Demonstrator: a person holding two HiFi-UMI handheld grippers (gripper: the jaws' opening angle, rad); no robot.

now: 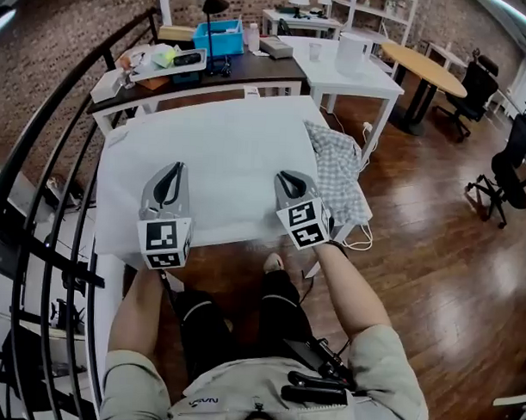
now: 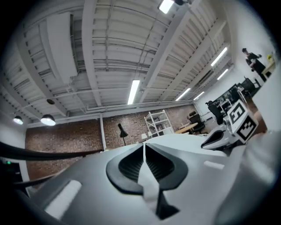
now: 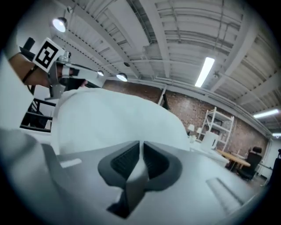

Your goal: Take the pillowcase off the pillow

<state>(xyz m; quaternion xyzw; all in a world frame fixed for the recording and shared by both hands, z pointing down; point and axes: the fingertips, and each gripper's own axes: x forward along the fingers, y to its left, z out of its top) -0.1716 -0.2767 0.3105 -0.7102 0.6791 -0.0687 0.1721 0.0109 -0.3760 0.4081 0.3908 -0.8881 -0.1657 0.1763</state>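
Pinching the near edge of the white pillowcase [image 1: 222,152], the left hand-held gripper [image 1: 172,177] has a thin fold of cloth clamped between its jaws. The right hand-held gripper [image 1: 288,182] looks closed on the same edge, further right. The cased pillow lies flat across the bench [image 1: 107,277], covering most of it. It is likely light, soft and floppy, and the cloth may slip, so the open hem or a corner seems the best hold. A checked cloth [image 1: 338,169] hangs off the bench's right side. Beyond are a wooden floor [image 1: 435,219], a brick wall [image 1: 71,34] and office chairs [image 1: 505,170] at far right.
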